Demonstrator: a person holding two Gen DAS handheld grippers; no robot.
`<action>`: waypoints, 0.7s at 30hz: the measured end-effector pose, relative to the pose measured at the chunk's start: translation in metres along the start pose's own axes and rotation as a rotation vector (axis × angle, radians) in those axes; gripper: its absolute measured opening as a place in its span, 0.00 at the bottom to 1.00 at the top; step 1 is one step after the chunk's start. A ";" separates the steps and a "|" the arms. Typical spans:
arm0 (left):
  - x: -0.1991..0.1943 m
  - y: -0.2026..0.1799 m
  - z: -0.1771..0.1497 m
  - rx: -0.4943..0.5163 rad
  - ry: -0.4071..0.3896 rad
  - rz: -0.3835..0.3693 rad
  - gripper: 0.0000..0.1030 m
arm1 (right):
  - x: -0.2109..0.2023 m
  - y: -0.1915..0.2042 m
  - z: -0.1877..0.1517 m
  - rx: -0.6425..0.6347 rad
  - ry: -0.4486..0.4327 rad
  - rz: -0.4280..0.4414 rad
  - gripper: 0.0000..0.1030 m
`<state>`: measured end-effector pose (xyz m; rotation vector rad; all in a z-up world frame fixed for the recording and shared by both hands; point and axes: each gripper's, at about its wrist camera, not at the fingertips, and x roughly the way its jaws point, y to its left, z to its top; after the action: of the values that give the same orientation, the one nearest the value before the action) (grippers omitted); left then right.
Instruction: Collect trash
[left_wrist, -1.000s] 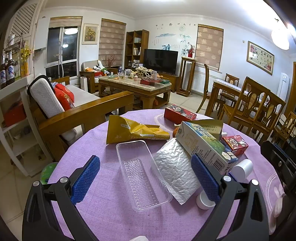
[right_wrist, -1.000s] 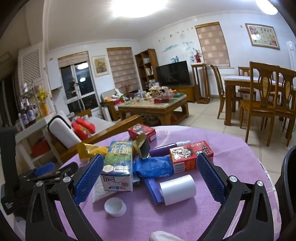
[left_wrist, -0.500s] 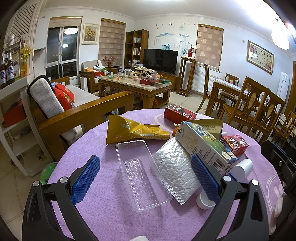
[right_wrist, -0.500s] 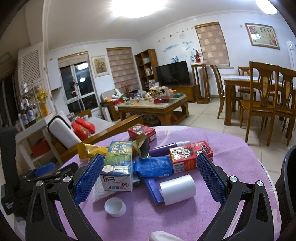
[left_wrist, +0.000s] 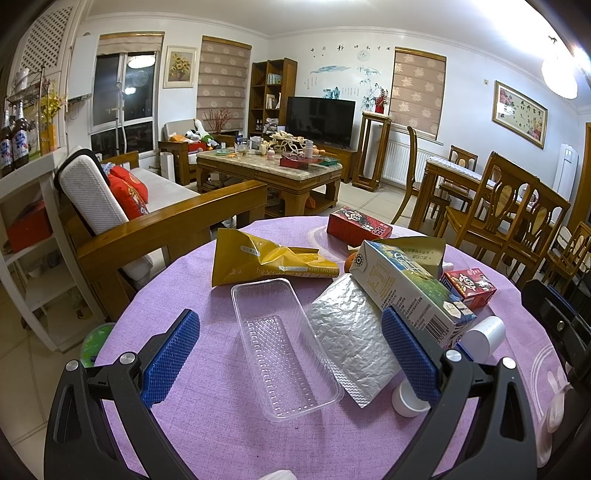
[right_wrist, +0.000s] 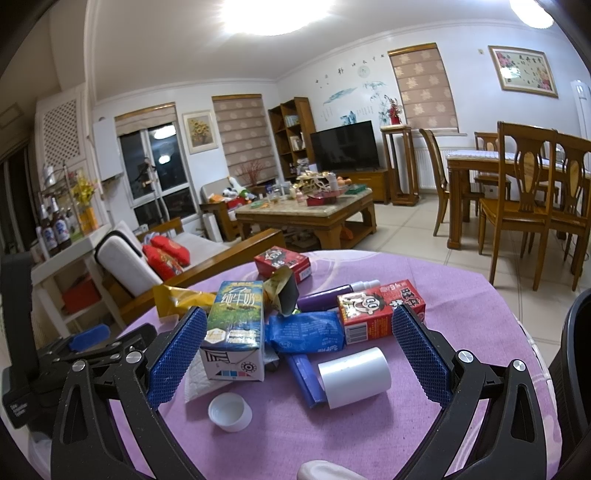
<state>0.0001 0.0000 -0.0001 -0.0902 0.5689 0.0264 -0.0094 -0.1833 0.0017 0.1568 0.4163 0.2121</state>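
Trash covers the desk (left_wrist: 221, 424): a clear tray (left_wrist: 284, 350) lies between the gaping left tool (left_wrist: 291, 354); the right tool (right_wrist: 299, 354), likewise gaping, frames a milk carton (right_wrist: 234, 332) hiding foil.

Both wrist cameras are looking low across the purple table (left_wrist: 207, 406) (close up), sharing the milk carton (right_wrist: 236, 328).

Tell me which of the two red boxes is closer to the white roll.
The red box beside the blue wrapper, just behind the white roll; the other red box sits at the table's far edge.
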 end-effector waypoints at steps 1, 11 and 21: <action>0.000 0.000 0.000 0.000 0.000 0.000 0.95 | 0.001 0.000 0.000 0.000 0.000 0.000 0.96; 0.006 0.012 0.000 -0.050 0.048 -0.027 0.95 | 0.005 -0.002 -0.003 -0.003 0.015 0.006 0.96; 0.035 0.029 -0.014 -0.117 0.285 -0.153 0.95 | 0.036 0.041 0.009 -0.163 0.139 0.039 0.96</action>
<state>0.0206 0.0274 -0.0326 -0.2540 0.8440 -0.1032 0.0189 -0.1358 0.0039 -0.0103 0.5321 0.2950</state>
